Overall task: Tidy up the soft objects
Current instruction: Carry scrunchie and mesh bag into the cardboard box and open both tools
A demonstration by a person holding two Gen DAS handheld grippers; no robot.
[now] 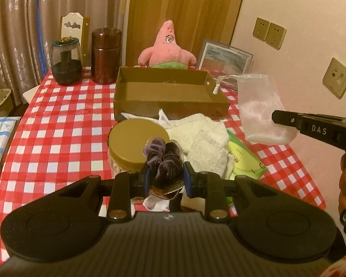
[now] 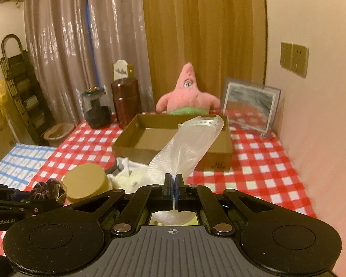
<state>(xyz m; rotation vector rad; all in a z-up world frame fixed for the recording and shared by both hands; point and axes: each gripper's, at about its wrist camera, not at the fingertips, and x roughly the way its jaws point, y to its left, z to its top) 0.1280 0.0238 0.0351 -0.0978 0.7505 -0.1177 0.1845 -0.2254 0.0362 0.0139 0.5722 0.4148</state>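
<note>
With the cardboard box (image 1: pixel 170 92) at frame centre still empty, the left tool (image 1: pixel 166 175) pinches a purple scrunchie (image 1: pixel 163 159), the right tool (image 2: pixel 173 189) a white mesh pouch (image 2: pixel 186 143), a towel (image 1: pixel 200 136) waiting on the bench (image 1: pixel 57 120).

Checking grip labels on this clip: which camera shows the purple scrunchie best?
The left wrist view. The purple scrunchie sits dead centre there, pinched between the left tool's fingers, its velvet folds clear. The right wrist view catches it only small at the lower left edge, partly hidden behind the left tool's arms.
</note>
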